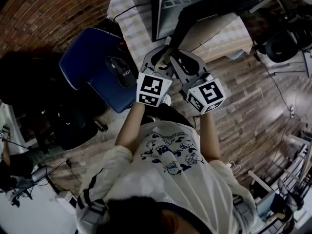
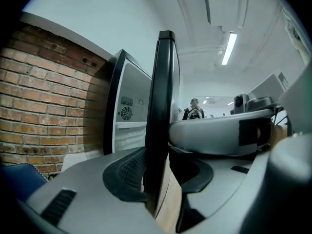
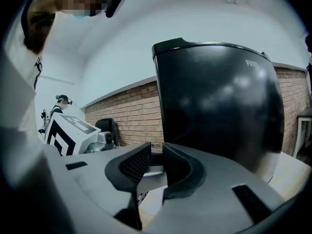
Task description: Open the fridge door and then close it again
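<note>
Left hand-held gripper is clamping the fridge door edge, with the door standing ajar from the fridge. Right hand-held gripper is hovering beside it, slightly apart and empty. Probably mid-swing; next is likely pushing the door shut.

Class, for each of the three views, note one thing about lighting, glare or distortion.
Head view: dim and underexposed, and the fisheye lens bends the brick wall. Left gripper view: the ceiling lamp blows out to white, and the door edge is a dark silhouette. Right gripper view: soft glare patches lie on the glossy black door, and the corners are vignetted black.
</note>
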